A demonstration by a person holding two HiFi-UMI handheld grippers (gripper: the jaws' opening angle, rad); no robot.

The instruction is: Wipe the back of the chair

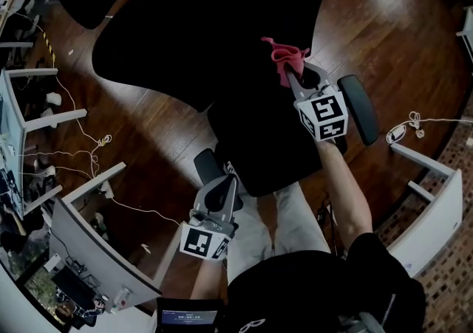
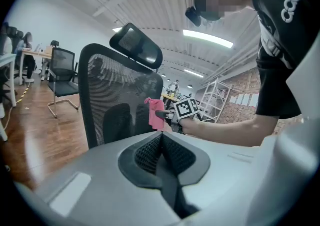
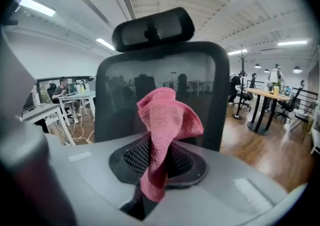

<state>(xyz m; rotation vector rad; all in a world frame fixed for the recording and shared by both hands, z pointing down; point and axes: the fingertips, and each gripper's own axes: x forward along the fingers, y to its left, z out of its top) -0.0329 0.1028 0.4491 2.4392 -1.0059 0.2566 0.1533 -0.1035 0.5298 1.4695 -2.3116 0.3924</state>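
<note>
The black office chair stands before me, its mesh back [image 3: 210, 84] under a headrest [image 3: 152, 28]. From above, the back [image 1: 207, 21] shows as a wide dark shape, with the seat [image 1: 273, 147] between two armrests [image 1: 360, 108]. My right gripper [image 1: 293, 73] is shut on a pink cloth [image 1: 287, 57], held up close to the back. The cloth [image 3: 162, 135] bunches upward out of the jaws of the right gripper [image 3: 155, 162]. My left gripper [image 1: 224, 185] hangs lower, by the near armrest, shut and holding nothing. The left gripper [image 2: 161, 142] looks at the mesh back [image 2: 120, 94] and the cloth [image 2: 156, 112].
White desks [image 1: 74, 235] and loose cables [image 1: 96, 147] lie on the wooden floor at the left. Another white desk [image 1: 429, 206] stands at the right. Farther off are other office chairs [image 2: 65, 77] and a table [image 3: 262, 94] with people around it.
</note>
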